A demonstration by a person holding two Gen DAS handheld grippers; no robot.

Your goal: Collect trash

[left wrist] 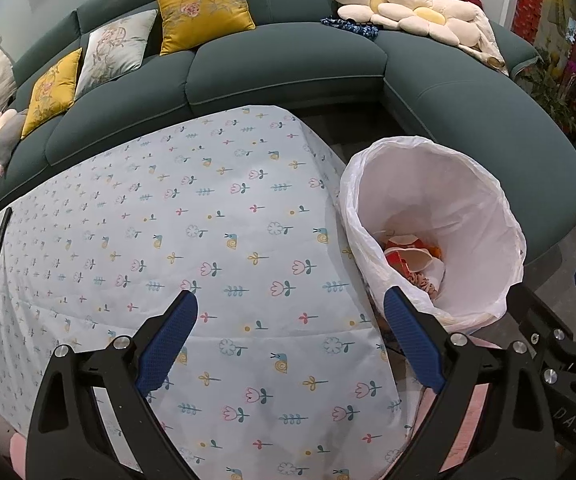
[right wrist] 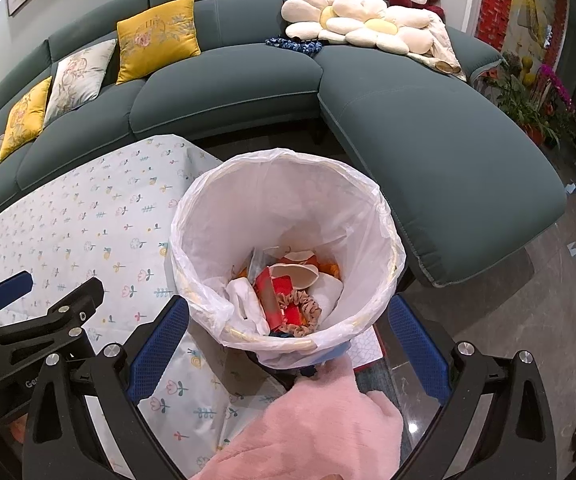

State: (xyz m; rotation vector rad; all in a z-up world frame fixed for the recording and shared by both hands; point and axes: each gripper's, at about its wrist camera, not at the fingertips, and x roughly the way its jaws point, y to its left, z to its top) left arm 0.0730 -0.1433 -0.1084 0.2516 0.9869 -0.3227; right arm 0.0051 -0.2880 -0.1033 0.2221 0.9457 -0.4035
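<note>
A bin lined with a white plastic bag (right wrist: 288, 184) stands on the floor beside the table. It shows at the right in the left wrist view (left wrist: 432, 184). Inside lies trash (right wrist: 283, 292): red wrappers, white tissue, a beige scrunchie, orange scraps. My right gripper (right wrist: 285, 344) is open and empty, its blue pads on either side of the bin's near rim, above it. My left gripper (left wrist: 292, 340) is open and empty over the table's near right part. The table's floral cloth (left wrist: 207, 240) has no loose trash in view.
A teal corner sofa (right wrist: 428, 128) with yellow and white cushions wraps behind the table and bin. Two dark remotes (left wrist: 1, 232) lie at the table's far left edge. A pink fluffy cloth (right wrist: 308, 428) lies below my right gripper. Potted plants (right wrist: 528, 104) stand far right.
</note>
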